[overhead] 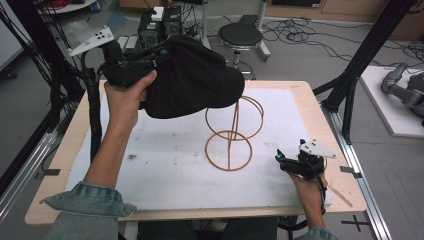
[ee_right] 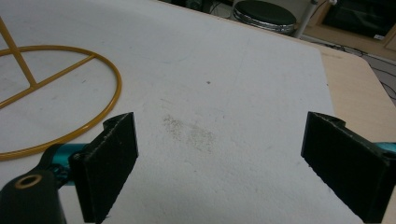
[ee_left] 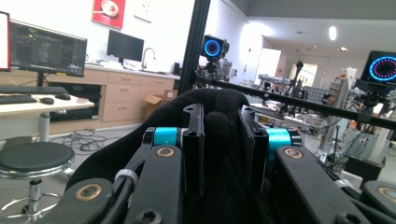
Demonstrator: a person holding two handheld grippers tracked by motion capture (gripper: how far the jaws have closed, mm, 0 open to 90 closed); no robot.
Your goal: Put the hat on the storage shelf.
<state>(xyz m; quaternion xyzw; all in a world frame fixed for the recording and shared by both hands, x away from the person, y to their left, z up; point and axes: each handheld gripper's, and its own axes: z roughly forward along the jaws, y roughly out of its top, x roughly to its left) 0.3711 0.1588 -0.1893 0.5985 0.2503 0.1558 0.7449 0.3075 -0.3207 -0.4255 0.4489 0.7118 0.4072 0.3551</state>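
one black cap (overhead: pixel 192 77) in left tool (ee_left: pixel 223 135); one wire stand (overhead: pixel 232 131).

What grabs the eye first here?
The big black cap, held up over the far left of the table by the left gripper, which is shut on its fabric. Next, the yellow wire stand at mid-table, its top ring partly under the cap. The right gripper sits open, low at the near right.
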